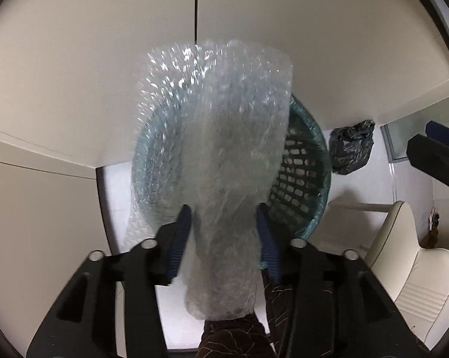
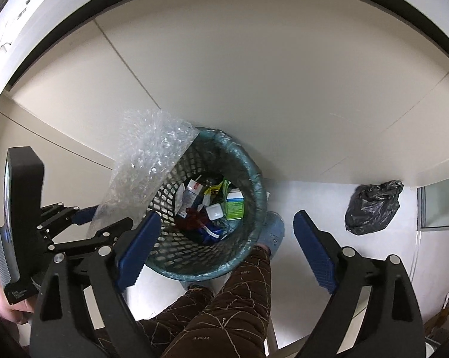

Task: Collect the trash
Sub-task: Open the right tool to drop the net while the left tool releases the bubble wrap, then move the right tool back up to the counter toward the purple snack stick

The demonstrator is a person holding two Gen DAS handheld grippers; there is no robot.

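One sheet of bubble wrap, long axis upright, hangs over the bin's left rim between the left gripper's parted jaws; right gripper gapes empty.

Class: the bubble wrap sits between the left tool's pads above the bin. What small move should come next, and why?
Probably open the left tool wider: the bubble wrap hangs over the mesh bin, so it should drop in.

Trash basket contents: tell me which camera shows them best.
The right wrist view. It looks straight down into the teal mesh basket, showing cartons and wrappers at the bottom. In the left wrist view the bubble wrap covers the opening, leaving only rim and mesh wall visible.
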